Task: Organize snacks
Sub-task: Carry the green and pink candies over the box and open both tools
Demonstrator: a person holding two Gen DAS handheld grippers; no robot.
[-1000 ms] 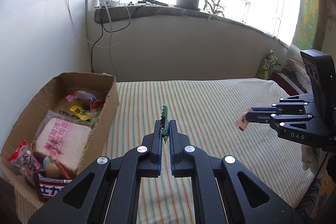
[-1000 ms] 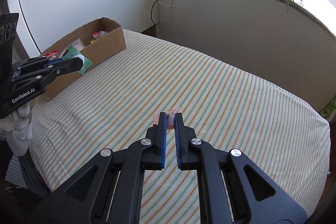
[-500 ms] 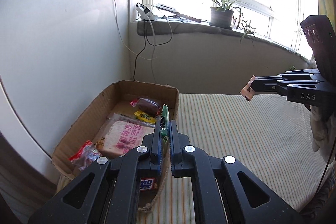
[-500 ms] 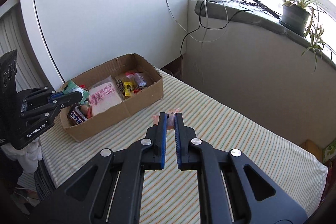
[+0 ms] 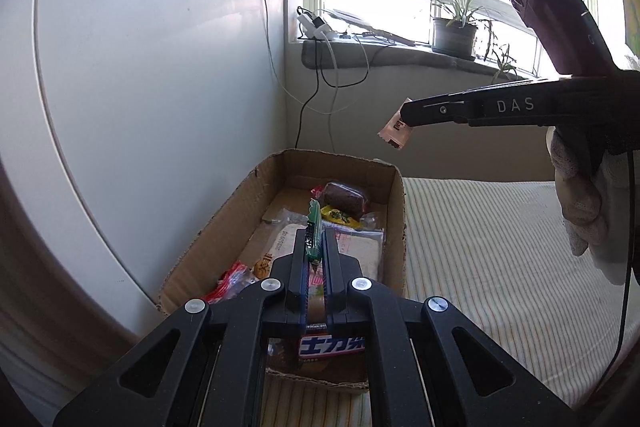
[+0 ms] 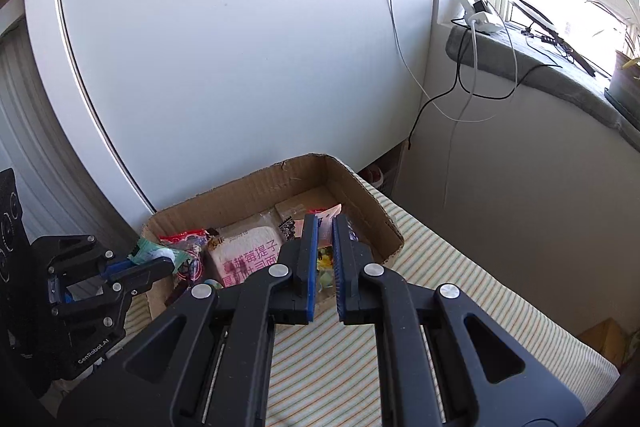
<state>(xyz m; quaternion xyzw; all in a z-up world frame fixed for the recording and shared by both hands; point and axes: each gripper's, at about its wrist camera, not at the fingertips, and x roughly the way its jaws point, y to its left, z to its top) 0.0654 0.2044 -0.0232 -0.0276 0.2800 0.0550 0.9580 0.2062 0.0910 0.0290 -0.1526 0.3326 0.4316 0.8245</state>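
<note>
An open cardboard box [image 5: 394, 211] of snacks sits at the left end of the striped surface [image 5: 480, 247]. Inside lie a pink bread packet [image 6: 248, 251], a dark brown snack [image 5: 344, 195], a yellow packet [image 5: 340, 217] and a blue-and-white bar [image 5: 332, 345]. My left gripper [image 5: 315, 239] is shut on a thin green packet [image 5: 314, 223] and hangs over the box's near end. My right gripper [image 6: 325, 223] is shut on a small pink packet [image 6: 326, 215] above the box's far right part. From the left wrist view, that right gripper [image 5: 404, 115] and pink packet [image 5: 394, 131] hang well above the box.
A white panel [image 6: 240, 47] rises right behind the box. A grey window sill [image 5: 400, 59] carries a potted plant [image 5: 454, 35] and a power strip with cables hanging down. A gloved hand [image 5: 580, 203] holds the right gripper. Striped surface stretches right of the box.
Both grippers have swung left toward the box with their packets still held. The right one has also risen. The box now lies under both of them.
</note>
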